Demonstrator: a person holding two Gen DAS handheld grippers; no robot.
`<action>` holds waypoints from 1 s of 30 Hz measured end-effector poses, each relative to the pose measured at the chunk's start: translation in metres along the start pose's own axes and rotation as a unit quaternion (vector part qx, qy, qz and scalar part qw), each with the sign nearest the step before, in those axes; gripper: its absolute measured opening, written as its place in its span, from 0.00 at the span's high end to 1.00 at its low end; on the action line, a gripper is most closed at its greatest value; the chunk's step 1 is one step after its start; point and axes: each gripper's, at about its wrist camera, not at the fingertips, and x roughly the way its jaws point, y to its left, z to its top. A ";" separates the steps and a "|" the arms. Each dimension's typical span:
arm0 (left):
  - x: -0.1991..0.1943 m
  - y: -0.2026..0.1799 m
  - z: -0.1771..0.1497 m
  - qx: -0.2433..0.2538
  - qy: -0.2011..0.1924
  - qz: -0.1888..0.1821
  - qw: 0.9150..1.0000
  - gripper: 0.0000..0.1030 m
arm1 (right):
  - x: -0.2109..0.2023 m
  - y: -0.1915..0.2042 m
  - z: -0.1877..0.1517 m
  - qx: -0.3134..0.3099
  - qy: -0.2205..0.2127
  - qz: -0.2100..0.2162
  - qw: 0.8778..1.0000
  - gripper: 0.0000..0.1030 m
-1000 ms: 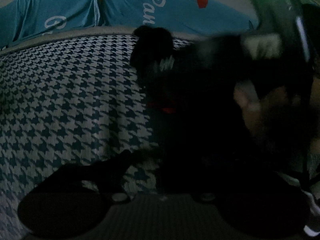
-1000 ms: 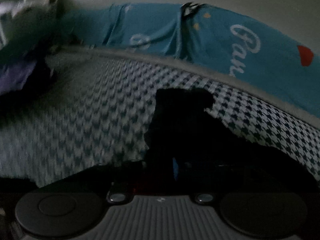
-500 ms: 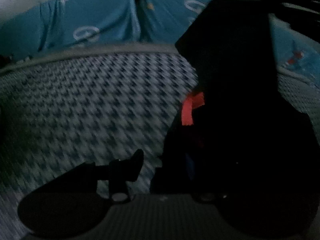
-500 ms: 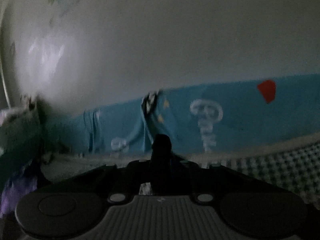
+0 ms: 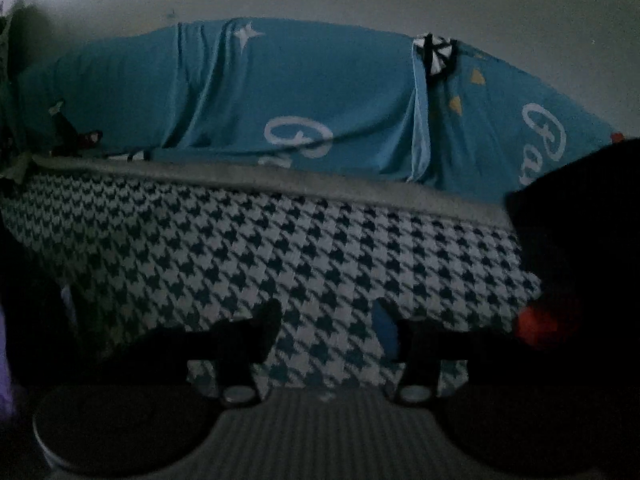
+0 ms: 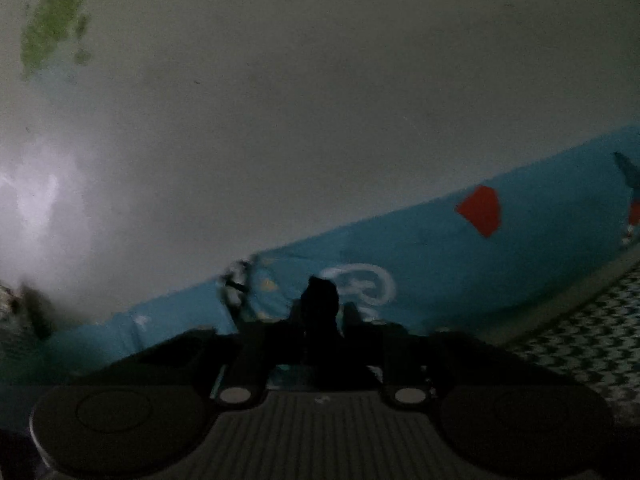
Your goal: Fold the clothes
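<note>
- So, your left gripper (image 5: 328, 320) is hanging open, jaws just been opening, nothing between them.
- Your right gripper (image 6: 323, 314) is opening too, dark garment (image 6: 320, 294) between its jaws; can't tell if it's gripping.
- Folding's looking barely started over the checked bed (image 5: 280, 248).

Bed under my cameras
I'm seeing the bed (image 5: 280, 264) wearing a houndstooth cover, a dark garment (image 5: 576, 248) lying at its right, blue printed pillows (image 5: 280, 104) resting along the wall.
</note>
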 end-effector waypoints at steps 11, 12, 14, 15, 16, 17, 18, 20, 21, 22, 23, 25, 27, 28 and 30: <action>-0.024 -0.015 -0.025 0.045 0.019 -0.047 0.998 0.33 | -0.007 -0.019 -0.009 0.002 0.070 0.006 0.998 0.45; -0.026 -0.015 -0.027 0.046 0.020 -0.050 0.997 0.33 | -0.009 -0.016 -0.013 -0.008 0.083 0.024 0.996 0.45; -0.030 -0.012 -0.033 0.041 0.028 -0.054 0.997 0.31 | -0.013 -0.010 -0.021 -0.028 0.115 0.064 0.991 0.45; -0.032 -0.010 -0.037 0.038 0.033 -0.055 0.997 0.30 | -0.016 -0.008 -0.028 -0.035 0.136 0.084 0.987 0.45; -0.033 -0.008 -0.041 0.035 0.040 -0.055 0.997 0.30 | -0.017 -0.005 -0.034 -0.039 0.157 0.104 0.981 0.45; -0.034 -0.006 -0.045 0.034 0.045 -0.055 0.997 0.30 | -0.019 -0.003 -0.040 -0.042 0.176 0.122 0.976 0.45; -0.036 -0.004 -0.049 0.034 0.049 -0.052 0.997 0.30 | -0.022 0.000 -0.048 -0.045 0.195 0.137 0.970 0.45; -0.038 0.000 -0.056 0.035 0.051 -0.049 0.997 0.30 | -0.030 0.009 -0.066 -0.056 0.235 0.164 0.956 0.45; -0.040 0.002 -0.059 0.034 0.053 -0.049 0.997 0.30 | -0.033 0.013 -0.075 -0.064 0.252 0.174 0.950 0.45; -0.041 0.004 -0.062 0.033 0.055 -0.049 0.997 0.30 | -0.035 0.016 -0.083 -0.072 0.267 0.184 0.943 0.45; -0.042 0.006 -0.064 0.032 0.057 -0.049 0.997 0.29 | -0.038 0.019 -0.091 -0.078 0.280 0.192 0.937 0.45; -0.045 0.009 -0.069 0.030 0.060 -0.049 0.997 0.28 | -0.048 0.023 -0.104 -0.084 0.304 0.205 0.927 0.45; -0.048 0.009 -0.071 0.032 0.060 -0.049 0.997 0.26 | -0.056 0.028 -0.114 -0.093 0.320 0.214 0.918 0.44; -0.050 0.009 -0.072 0.033 0.059 -0.048 0.997 0.26 | -0.058 0.031 -0.119 -0.099 0.325 0.216 0.915 0.42; -0.052 0.008 -0.074 0.037 0.057 -0.045 0.997 0.26 | -0.061 0.038 -0.127 -0.112 0.332 0.213 0.912 0.40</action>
